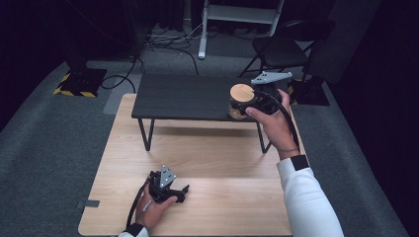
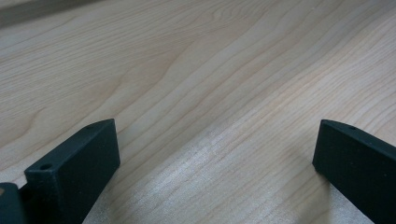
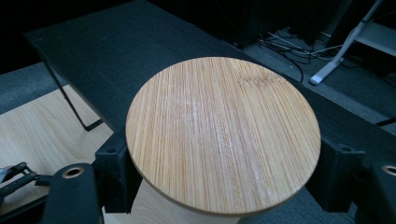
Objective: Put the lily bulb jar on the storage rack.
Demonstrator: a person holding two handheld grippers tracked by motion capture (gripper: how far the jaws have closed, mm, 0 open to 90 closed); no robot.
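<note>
A jar with a round bamboo lid (image 1: 241,94) hangs just above the right front part of the low black table (image 1: 188,96). My right gripper (image 1: 248,103) is shut on it below the lid, with the person's hand behind. In the right gripper view the lid (image 3: 223,135) hides most of the jar body, and a black jaw presses in at each side under its rim. My left gripper (image 1: 182,192) rests on the light wooden table (image 1: 197,158) near its front left. In the left gripper view the left gripper (image 2: 215,163) stands open over bare wood.
The black table stands on thin legs on the far half of the wooden table. On the grey carpet behind are a folding chair (image 1: 279,49), a white desk leg (image 1: 202,44), loose cables (image 1: 168,42) and a yellow-black striped base (image 1: 79,81).
</note>
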